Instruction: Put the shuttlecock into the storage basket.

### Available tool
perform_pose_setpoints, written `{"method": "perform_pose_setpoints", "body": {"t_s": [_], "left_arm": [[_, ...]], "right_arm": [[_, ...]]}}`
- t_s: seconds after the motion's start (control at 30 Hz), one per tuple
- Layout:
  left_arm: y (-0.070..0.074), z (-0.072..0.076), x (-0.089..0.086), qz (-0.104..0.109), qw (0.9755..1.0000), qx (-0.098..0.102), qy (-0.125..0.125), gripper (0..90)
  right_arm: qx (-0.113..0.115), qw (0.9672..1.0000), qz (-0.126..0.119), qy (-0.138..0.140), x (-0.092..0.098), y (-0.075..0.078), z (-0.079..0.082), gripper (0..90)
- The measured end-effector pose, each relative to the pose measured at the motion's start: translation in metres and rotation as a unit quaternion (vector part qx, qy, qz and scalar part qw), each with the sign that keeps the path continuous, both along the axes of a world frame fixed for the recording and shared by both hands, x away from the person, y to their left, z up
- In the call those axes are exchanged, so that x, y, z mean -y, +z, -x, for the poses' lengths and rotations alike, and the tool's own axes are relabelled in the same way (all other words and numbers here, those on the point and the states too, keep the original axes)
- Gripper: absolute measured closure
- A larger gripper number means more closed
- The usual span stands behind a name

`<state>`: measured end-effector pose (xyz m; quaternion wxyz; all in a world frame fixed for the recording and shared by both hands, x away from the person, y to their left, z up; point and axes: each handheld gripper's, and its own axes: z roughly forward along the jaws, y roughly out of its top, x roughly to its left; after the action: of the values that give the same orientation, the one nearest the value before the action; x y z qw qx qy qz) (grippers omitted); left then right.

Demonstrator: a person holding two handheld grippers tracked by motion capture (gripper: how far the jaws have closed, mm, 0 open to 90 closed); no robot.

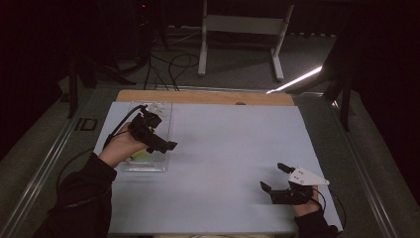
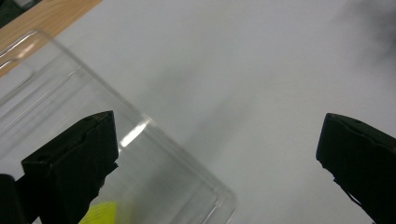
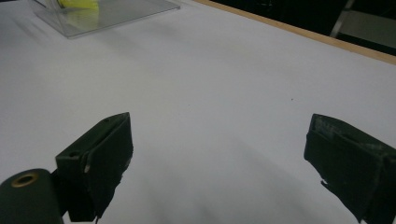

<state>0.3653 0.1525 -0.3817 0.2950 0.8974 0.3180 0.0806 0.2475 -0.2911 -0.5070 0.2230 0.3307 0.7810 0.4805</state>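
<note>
Both grippers are standing jaws apart, holding nothing. Left gripper is hovering over the clear tray (yellow item inside) near the table's left edge; grasp is pending.

The table is covered by a pale, bluish-white sheet, with a strip of bare wood along its far edge. One thing lies directly on the sheet: a clear plastic tray, flat on the surface beneath the left claw, its corner under that claw's left jaw in the left gripper view. Something yellow lies inside the tray. Around the right claw the sheet is bare, and the tray is well apart from it.
</note>
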Motion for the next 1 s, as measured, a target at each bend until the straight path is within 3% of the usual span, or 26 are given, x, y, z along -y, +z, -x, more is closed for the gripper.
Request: {"method": "perform_pose_setpoints", "body": {"t_s": [0.17,0.43,0.67,0.83,1.0], "left_arm": [[-0.002,0.002,0.016,0.016,0.9992,0.008,-0.037,0.0],[-0.009,0.008,0.041,0.011,0.9968,0.014,-0.077,0.0],[-0.015,0.012,0.053,0.019,0.9952,0.013,-0.095,0.0],[-0.020,0.018,0.064,0.029,0.9922,0.010,-0.121,0.0],[-0.025,0.023,0.070,0.031,0.9907,0.011,-0.132,0.0]], "right_arm": [[-0.003,1.0000,0.000,0.002,0.000,0.000,0.000,8.0],[-0.004,1.0000,-0.001,0.004,-0.001,0.000,0.000,8.0],[-0.002,1.0000,-0.001,0.005,0.000,0.000,0.000,8.0],[-0.003,1.0000,0.000,0.006,-0.001,0.000,0.000,8.0],[-0.003,1.0000,0.000,0.006,-0.001,-0.001,0.000,8.0]]}}
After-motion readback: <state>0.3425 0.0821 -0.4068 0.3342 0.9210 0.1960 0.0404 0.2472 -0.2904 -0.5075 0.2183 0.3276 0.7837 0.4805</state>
